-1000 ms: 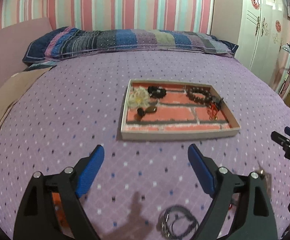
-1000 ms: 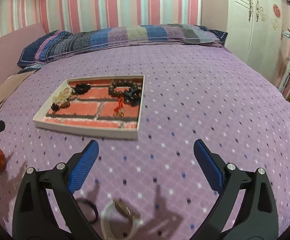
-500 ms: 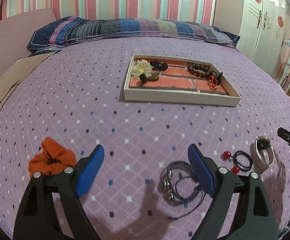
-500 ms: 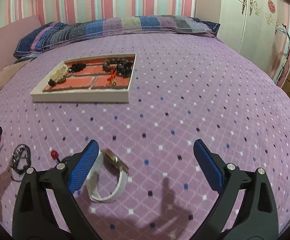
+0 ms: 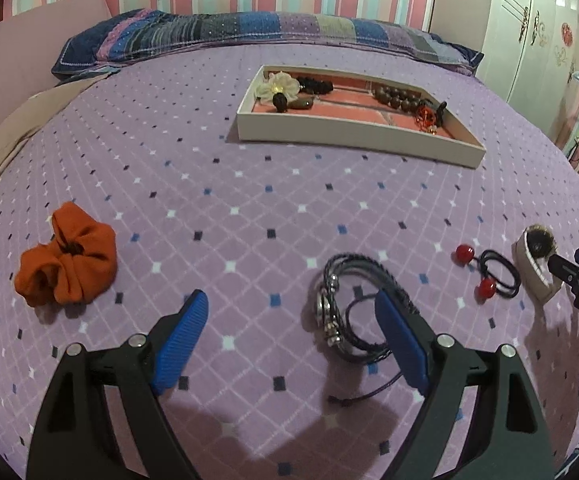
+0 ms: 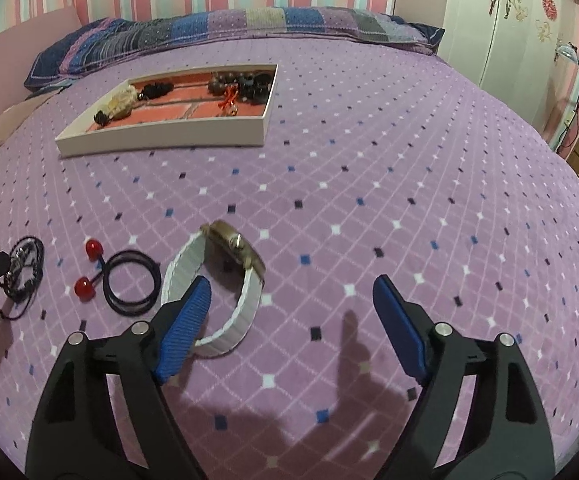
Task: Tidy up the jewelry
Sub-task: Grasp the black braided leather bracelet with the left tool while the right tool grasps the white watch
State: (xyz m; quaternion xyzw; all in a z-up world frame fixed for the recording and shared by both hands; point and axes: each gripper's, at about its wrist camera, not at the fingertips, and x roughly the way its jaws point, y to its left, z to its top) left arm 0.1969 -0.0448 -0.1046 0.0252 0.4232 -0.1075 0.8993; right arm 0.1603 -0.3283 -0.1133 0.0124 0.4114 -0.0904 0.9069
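Covering the whole scene, a purple bed (image 5: 249, 184) carries a white tray (image 5: 353, 136) at the far side, holding beads and a flower. Left gripper (image 5: 291, 340): jaws apart, empty, over a braided bracelet (image 5: 341, 312). Right gripper (image 6: 289, 320): jaws apart and just been closing, nothing clamped, the left one over a white-strap watch (image 6: 229, 280). Orange scrunchie (image 5: 65, 264) near left. Black hair tie (image 6: 129, 284) with red balls lies between bracelet and watch.

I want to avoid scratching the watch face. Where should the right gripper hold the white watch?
Probably grip the white watch on its strap, at the near white loop away from the gold case, coming from above. It rests on its side with the strap forming an open ring.
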